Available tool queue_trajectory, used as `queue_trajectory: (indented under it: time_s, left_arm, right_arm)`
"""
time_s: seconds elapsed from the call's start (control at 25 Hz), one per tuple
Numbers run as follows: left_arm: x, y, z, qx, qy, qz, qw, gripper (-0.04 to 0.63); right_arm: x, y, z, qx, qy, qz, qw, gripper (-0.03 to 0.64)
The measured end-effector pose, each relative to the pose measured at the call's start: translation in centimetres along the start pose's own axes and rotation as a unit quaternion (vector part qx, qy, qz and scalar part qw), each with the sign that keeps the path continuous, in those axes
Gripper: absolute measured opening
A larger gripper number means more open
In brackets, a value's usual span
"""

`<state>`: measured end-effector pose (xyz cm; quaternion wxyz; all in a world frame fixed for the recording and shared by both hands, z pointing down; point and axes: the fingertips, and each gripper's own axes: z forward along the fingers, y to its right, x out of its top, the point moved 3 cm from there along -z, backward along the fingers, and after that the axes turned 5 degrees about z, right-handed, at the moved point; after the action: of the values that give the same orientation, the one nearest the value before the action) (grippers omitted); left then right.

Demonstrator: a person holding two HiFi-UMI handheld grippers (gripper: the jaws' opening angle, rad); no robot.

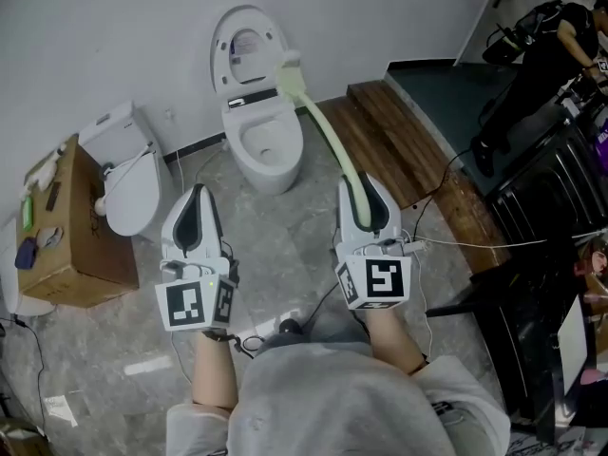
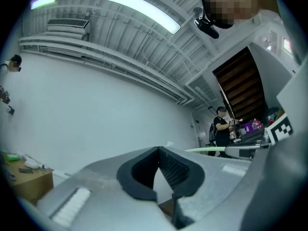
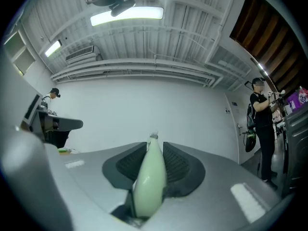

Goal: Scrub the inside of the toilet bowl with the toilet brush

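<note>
Brush sits pinched by its handle end in the right gripper, head aloft beside the toilet lid, poised to reach the bowl, while the left gripper, jaws together and empty, hangs aside.

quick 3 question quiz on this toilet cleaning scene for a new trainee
1. The toilet brush is held by: A a bare hand, B the right gripper, C nothing, it lies on the floor.
2. True or false: the brush head is down inside the toilet bowl.
3. Fill in: the second toilet, to the left, has its lid ____.

Key: 1 B. 2 false, it is up beside the raised lid. 3 closed.
</note>
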<state>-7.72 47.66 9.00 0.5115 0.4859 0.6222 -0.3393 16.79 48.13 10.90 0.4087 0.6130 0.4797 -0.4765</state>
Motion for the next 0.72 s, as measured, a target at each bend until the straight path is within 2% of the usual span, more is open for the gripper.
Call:
queue_trajectory:
  time_s: [0.4,0.72]
  left_arm:
    - [-1.6,-2.6,2.7,-0.007,-0.003,-0.004,1.0,0.005]
    - [-3.0,-5.0,8.0,0.002,-0.001,0.006,1.0,0.005]
  right_arm:
    - [-1.3,-0.3,3.4,-0.009,-0.01,-0.004,1.0,0.106]
    - [-2.6,0.7,9.6,-0.004,-0.006,-0.003,1.0,0.106]
